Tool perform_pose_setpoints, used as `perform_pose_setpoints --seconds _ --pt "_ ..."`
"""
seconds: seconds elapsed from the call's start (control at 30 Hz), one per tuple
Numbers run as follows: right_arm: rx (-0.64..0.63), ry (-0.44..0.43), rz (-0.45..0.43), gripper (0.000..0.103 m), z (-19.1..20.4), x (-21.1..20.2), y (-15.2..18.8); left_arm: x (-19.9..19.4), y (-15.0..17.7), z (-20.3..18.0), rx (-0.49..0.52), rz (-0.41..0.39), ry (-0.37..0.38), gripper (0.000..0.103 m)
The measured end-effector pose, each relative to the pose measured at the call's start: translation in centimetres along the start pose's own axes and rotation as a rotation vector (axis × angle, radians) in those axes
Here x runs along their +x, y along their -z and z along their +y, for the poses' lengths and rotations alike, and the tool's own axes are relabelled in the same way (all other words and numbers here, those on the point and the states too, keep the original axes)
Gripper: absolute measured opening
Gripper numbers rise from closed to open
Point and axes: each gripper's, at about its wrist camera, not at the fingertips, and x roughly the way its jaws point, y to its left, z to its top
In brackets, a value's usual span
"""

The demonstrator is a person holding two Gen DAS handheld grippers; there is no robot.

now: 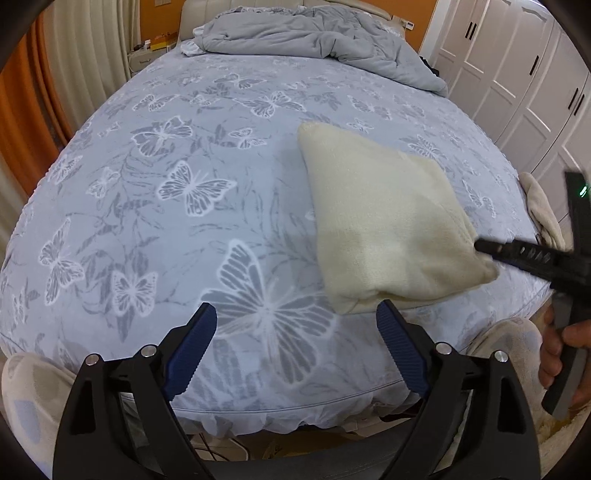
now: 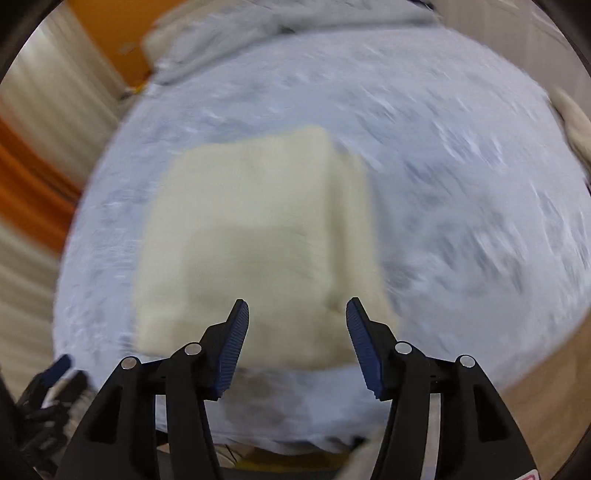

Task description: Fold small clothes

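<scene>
I see both my left gripper (image 1: 295,332) and right gripper (image 2: 297,332) spread apart, ribbed pads bare; ahead lies a soft cream knit garment (image 2: 255,240), folded square.

The cream garment (image 1: 388,218) is a soft knitted cloth, matt, with a fine fuzzy texture. The bed sheet (image 1: 184,155) at 9 o'clock from it is a smooth, matt woven cloth with printed butterflies. The grey duvet (image 1: 314,33) at 12 o'clock looks thick and crumpled. The left gripper (image 1: 295,332) has matt black plastic arms, shiny metal pins and ribbed blue rubber-like fingers (image 1: 195,347). The wardrobe doors (image 1: 517,85) at 2 o'clock are glossy white.
</scene>
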Motion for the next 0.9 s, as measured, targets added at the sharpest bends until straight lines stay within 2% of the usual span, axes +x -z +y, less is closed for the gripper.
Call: perform_pose_setpoints --seconds 0.07,0.13,0.2,0.27,0.33,0.4,0.5,0.63,0.7,0.77,0.9 --pt "0.011 -0.003 0.063 0.052 -0.9 2.3 0.5 0.4 -0.1 -0.9 0.005 0.013 0.0 0.086" --pt "-0.016 0.005 0.08 0.018 -0.8 3.7 0.9 0.5 -0.2 -1.5 0.016 0.024 0.001 0.086" --pt "-0.007 -0.016 0.04 0.012 -0.6 2.5 0.4 0.4 -0.3 -2.4 0.037 0.024 -0.005 0.086" --pt "0.005 -0.038 -0.074 0.012 -0.5 -0.8 -0.5 0.2 -0.4 -2.8 0.056 0.017 -0.016 0.086" --pt "-0.003 -0.043 -0.103 0.012 -0.9 -2.0 -1.3 0.2 -0.5 -3.1 0.06 0.016 -0.018 0.086" --pt "0.002 -0.024 -0.059 0.012 -1.6 -1.0 -1.3 0.5 -0.4 -3.2 0.056 0.022 -0.018 0.086" --pt "-0.011 0.043 0.114 0.013 -2.6 4.8 -0.2 1.1 -0.4 -3.4 0.049 0.043 -0.025 0.086" --pt "-0.064 0.098 0.104 0.018 -1.0 4.4 -0.1 1.3 -0.4 -3.5 0.057 0.044 -0.045 0.086" --pt "-0.042 0.078 0.08 0.018 -0.7 3.0 -0.2 1.3 -0.6 -3.5 0.06 0.047 -0.044 0.086" --pt "0.026 -0.013 0.002 0.022 -0.9 0.3 -1.0 1.4 -0.8 -3.5 0.061 0.051 -0.05 0.086" --pt "0.047 -0.077 -0.031 0.023 -0.4 -0.8 -3.6 2.1 -2.4 -3.8 0.025 0.054 -0.005 0.089"
